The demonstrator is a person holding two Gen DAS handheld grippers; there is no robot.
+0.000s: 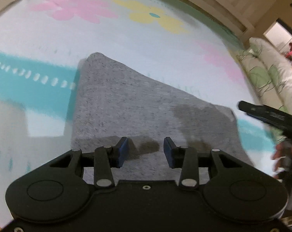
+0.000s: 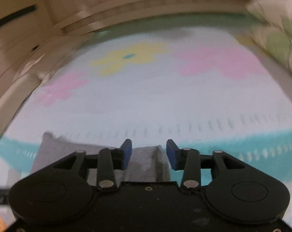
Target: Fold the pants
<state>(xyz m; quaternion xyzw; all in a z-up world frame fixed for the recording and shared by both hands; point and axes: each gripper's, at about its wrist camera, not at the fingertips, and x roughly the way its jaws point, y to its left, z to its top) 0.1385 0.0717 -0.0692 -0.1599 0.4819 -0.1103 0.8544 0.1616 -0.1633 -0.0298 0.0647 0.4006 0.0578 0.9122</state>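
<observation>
The grey pants [image 1: 126, 106] lie folded into a flat, roughly rectangular block on a flowered bed sheet [image 1: 126, 38]. My left gripper [image 1: 146, 150] hovers open and empty over the near edge of the block. My right gripper [image 2: 148, 152] is open and empty above the right end of the pants [image 2: 144, 160]. The right gripper also shows at the right edge of the left wrist view [image 1: 269, 116], beside the pants' right edge. Both views are blurred.
The sheet has pink [image 1: 72, 7] and yellow [image 1: 153, 17] flowers and a teal band [image 1: 29, 85]. A wooden bed frame [image 1: 213, 0] runs along the far side. A rolled leaf-print quilt [image 1: 271, 73] lies at the right.
</observation>
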